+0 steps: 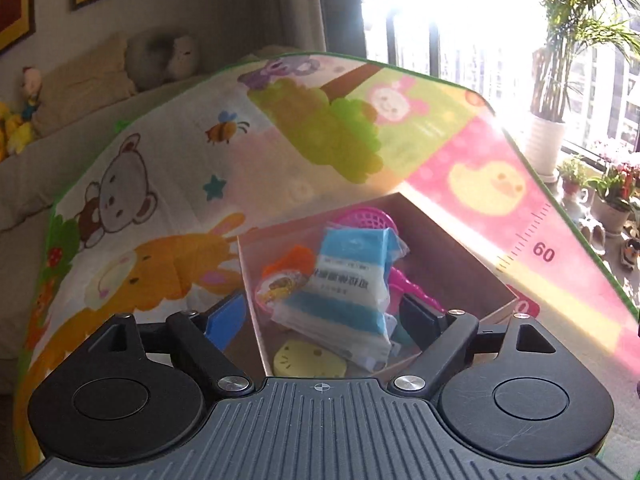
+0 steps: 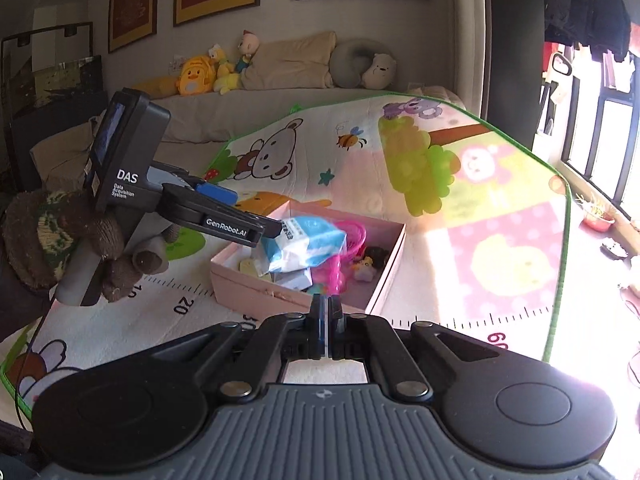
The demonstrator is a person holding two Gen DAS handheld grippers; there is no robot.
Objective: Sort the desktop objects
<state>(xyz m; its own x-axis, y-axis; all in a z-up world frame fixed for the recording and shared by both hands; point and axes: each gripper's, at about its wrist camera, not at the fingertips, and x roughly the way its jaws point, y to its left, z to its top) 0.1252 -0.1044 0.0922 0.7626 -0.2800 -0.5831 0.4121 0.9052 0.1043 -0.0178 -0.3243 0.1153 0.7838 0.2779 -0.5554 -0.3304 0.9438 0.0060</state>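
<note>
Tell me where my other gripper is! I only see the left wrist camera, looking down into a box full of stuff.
Observer: The right gripper is shut with nothing in it, low on the near side of the pale pink cardboard box.
Child: Is anything hiding in the box?
Observer: Yes, a small yellow and pink toy figure sits in a corner, beside the bright pink plastic toy.
Child: Who holds my left gripper?
Observer: A hand in a brown knitted glove grips the handle of the left gripper.
</note>
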